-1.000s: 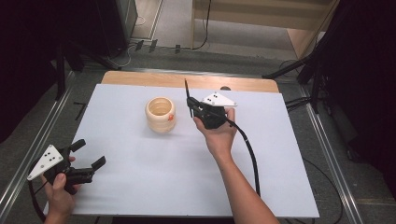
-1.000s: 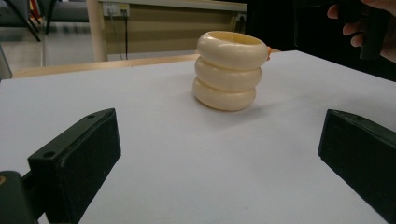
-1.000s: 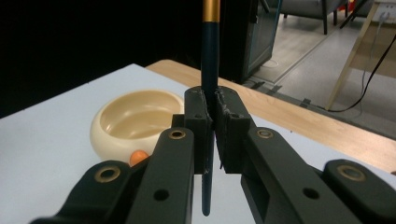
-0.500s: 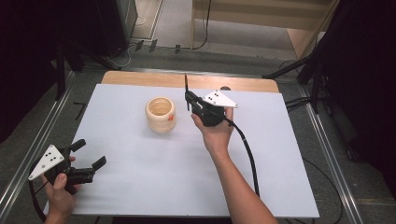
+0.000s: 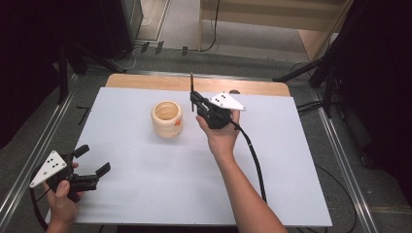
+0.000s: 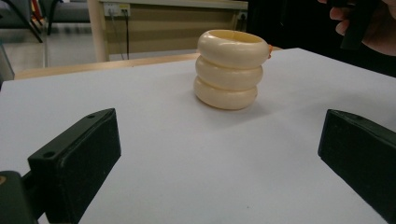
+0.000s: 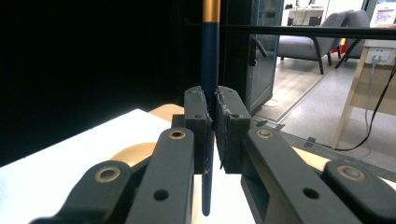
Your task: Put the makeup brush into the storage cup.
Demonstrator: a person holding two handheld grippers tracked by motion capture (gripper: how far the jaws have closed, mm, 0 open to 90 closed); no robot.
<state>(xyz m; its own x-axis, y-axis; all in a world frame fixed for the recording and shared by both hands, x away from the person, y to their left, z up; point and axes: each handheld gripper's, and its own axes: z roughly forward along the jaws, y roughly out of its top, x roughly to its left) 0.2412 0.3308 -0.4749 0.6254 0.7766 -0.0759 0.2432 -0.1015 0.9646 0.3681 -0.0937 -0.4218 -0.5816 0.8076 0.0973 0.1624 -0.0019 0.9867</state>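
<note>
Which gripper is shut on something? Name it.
The right gripper, beside the cream holder, clamps a dark pencil. The left gripper stands open.

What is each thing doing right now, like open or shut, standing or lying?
Right gripper: shut on the pencil, fingers clamped on its shaft.
Pencil: upright, lifted off the table, beside the holder.
Left gripper: open, holding nothing.
Cream ringed holder: standing upright on the white table, mouth open.
</note>
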